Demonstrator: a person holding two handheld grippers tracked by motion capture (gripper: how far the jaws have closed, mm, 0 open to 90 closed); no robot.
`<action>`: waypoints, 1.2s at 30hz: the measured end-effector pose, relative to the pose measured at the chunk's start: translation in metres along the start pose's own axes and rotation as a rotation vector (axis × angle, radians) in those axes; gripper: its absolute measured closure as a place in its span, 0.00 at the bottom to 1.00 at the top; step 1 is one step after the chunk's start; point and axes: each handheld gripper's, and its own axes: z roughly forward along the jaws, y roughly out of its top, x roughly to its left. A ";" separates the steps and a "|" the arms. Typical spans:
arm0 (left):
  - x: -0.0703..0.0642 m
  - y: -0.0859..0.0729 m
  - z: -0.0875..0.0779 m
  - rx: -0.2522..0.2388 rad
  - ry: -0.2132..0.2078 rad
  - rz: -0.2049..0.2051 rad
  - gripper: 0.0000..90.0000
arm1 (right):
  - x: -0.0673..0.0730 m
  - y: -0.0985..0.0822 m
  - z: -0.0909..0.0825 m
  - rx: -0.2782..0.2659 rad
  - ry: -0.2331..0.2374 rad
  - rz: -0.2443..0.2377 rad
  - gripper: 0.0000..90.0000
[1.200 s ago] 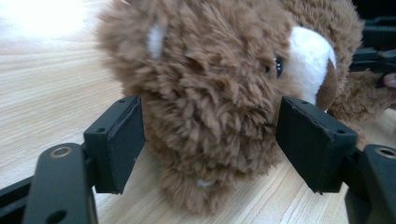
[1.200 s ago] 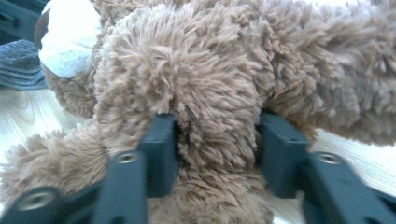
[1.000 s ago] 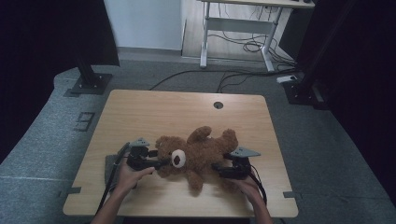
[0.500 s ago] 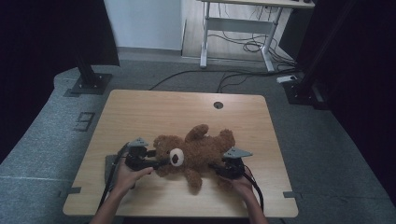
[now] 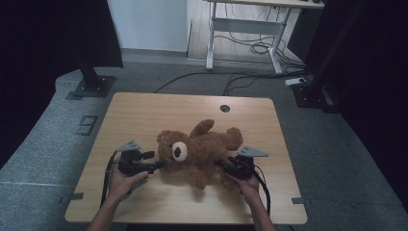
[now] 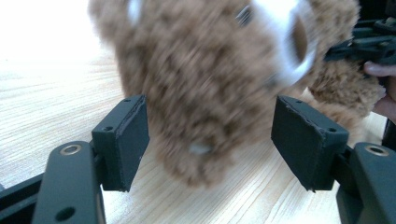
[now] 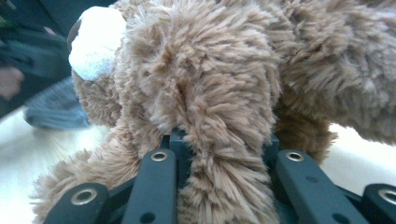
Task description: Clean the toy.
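A brown teddy bear (image 5: 202, 149) lies on the wooden table (image 5: 144, 115) with its head to the left. My left gripper (image 5: 156, 166) stands open at the head. In the left gripper view the bear (image 6: 210, 93) fills the gap of the left gripper (image 6: 212, 135), and its pads (image 6: 126, 140) stand just clear of the fur. My right gripper (image 5: 222, 164) is at the bear's lower right side. Its jaws have just been closing, and in the right gripper view the right gripper (image 7: 224, 144) is shut on a furry limb of the bear (image 7: 210, 93).
A round cable hole (image 5: 224, 108) sits near the table's far edge. Beyond the table are a white desk frame (image 5: 240, 38), floor cables (image 5: 250, 77) and black stand bases (image 5: 91, 84) on grey carpet. Bare tabletop lies left of and behind the bear.
The right gripper's jaws have closed onto the bear's limb. The left gripper has shifted slightly at the bear's head, and the bear has moved a little.
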 end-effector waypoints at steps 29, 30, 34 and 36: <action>0.013 0.035 0.023 -0.019 -0.108 -0.092 0.08 | 0.012 0.010 -0.012 -0.081 0.010 -0.163 0.77; 0.013 0.036 0.023 -0.019 -0.105 -0.093 0.05 | 0.012 0.010 -0.013 -0.085 0.014 -0.159 0.77; 0.018 0.036 0.025 -0.012 -0.172 -0.132 0.01 | 0.012 0.010 -0.014 -0.105 0.036 -0.151 0.77; 0.018 0.036 0.026 -0.013 -0.222 -0.140 0.01 | 0.012 0.009 -0.014 -0.110 0.044 -0.152 0.78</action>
